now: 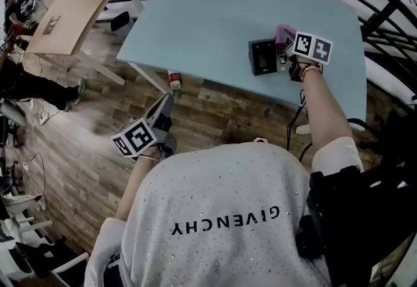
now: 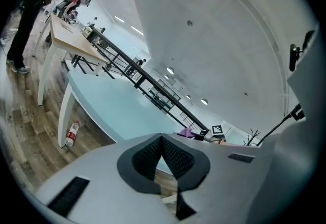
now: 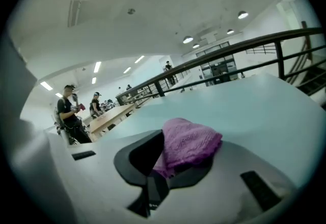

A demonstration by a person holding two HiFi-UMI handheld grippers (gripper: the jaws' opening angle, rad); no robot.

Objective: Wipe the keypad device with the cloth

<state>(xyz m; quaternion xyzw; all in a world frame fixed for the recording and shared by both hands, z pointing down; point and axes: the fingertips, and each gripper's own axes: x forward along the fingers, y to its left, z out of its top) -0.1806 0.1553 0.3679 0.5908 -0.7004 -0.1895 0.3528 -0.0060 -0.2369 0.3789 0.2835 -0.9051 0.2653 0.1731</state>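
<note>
right tool (image 3: 178,159) clamps the cloth (image 3: 191,144) at 2 o'clock of the keypad device (image 1: 264,56); flat, light strokes probably work best. left tool (image 2: 163,152) is closed, empty.

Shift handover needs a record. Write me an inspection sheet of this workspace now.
Surface: light blue table.
Job's things: black keypad device near the table's front edge; purple cloth at its far side.
Clutter: bottle lying on the wood floor by a table leg.
Grippers: right claw shut on the cloth, next to the device; left claw shut, empty, held low off the table.
Cables: one cable hangs below the right arm.
Surroundings: wooden table, railing, people in the distance.
</note>
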